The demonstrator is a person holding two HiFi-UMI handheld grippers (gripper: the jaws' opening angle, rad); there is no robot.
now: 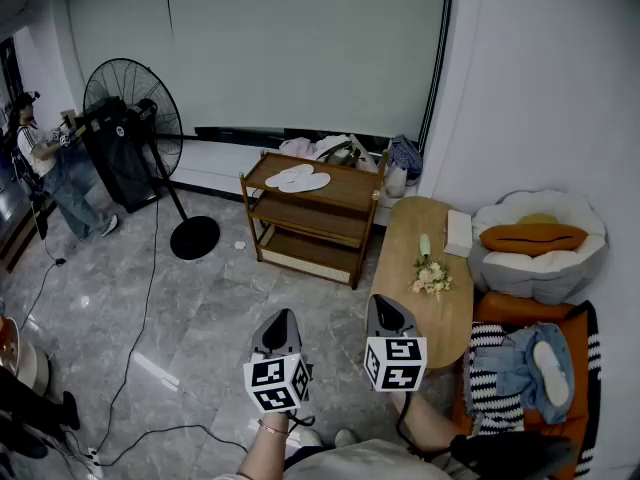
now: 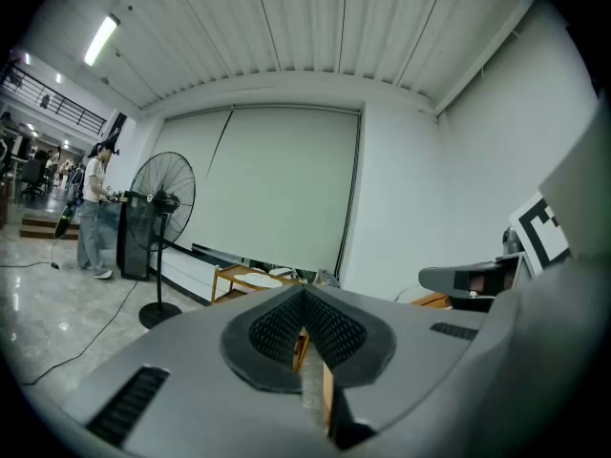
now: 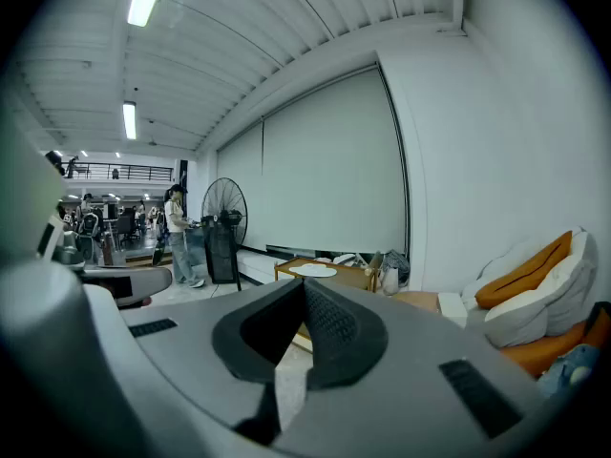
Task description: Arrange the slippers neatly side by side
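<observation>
slippers sit on top of the wooden rack, possibly overlapping (too small to tell), well apart from left gripper and right gripper, both closed and empty, so close in and open the jaws before reaching.

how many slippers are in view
2 for sure: the left slipper and right slipper lie touching on the wooden rack's top shelf. A pale sole-like shape on the clothes at far right may be a third.
</observation>
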